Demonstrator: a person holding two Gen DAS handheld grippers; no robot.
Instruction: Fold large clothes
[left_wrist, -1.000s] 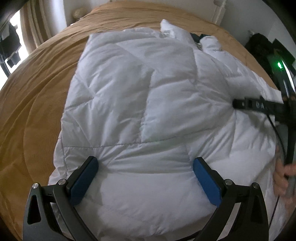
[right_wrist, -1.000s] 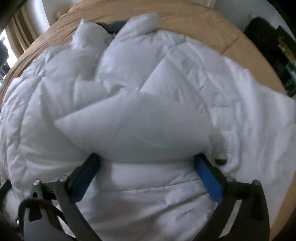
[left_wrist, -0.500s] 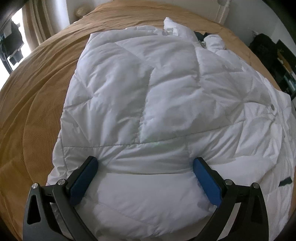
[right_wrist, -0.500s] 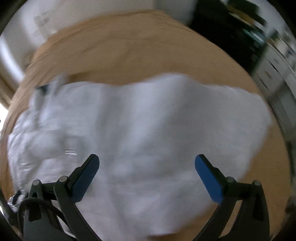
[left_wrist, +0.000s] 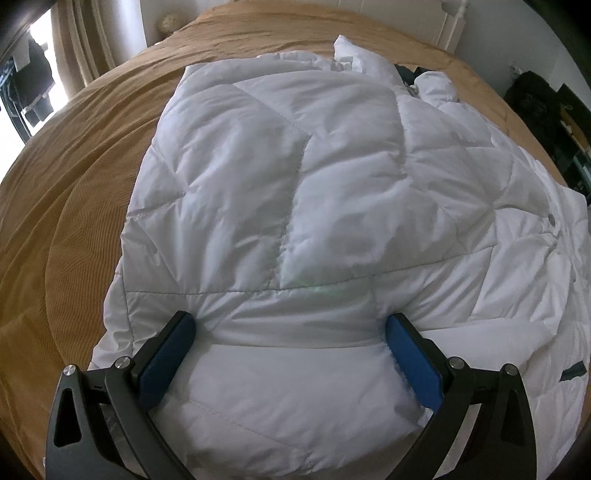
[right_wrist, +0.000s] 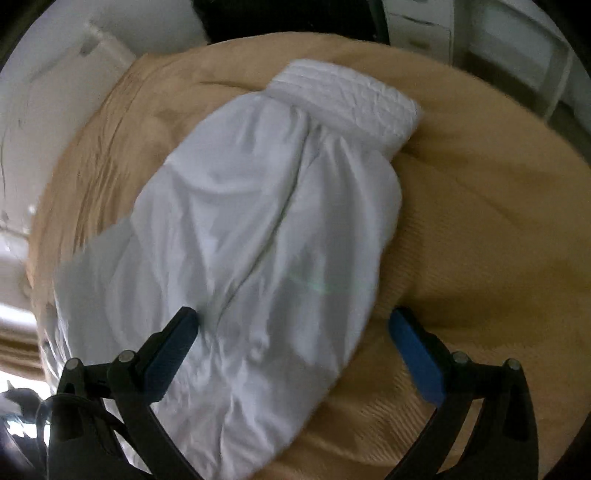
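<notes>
— Across the bed (left_wrist: 85, 192), what lies around the work?

— A tan, ribbed bedspread covers it, and the white quilted jacket (left_wrist: 303, 206) is spread over most of the middle. Beyond the bed's left edge hang pale curtains (left_wrist: 83, 44) beside a bright window, with dark clothes (left_wrist: 33, 85) hanging there. Off the right edge sits a dark heap of bags or furniture (left_wrist: 546, 107); the fisheye rim leaves it too dim to say which.

— Does anything block the left gripper (left_wrist: 290, 332)?

— Nothing beyond the jacket itself. Its blue fingers (left_wrist: 168, 350) stand wide apart, with a puffy fold of the jacket's hem bulging between them and touching both pads. A snap button (left_wrist: 551, 220) shows on the right panel, and a small dark tab (left_wrist: 572, 371) near the hem.

— And the right gripper (right_wrist: 293, 323)?

— Its fingers are also spread wide, holding nothing. It looks along a sleeve (right_wrist: 258, 240) of the jacket, laid out over the bedspread (right_wrist: 480, 240), with the ribbed cuff (right_wrist: 343, 99) at the far end. The left finger sits over the sleeve fabric and the right one over bare bedspread. The picture is blurred, so contact cannot be told.

— Any writing or labels?

— None that can be read.

— Containers?

— White cabinet fronts or drawers (right_wrist: 436, 33) stand behind the bed, closed.
</notes>
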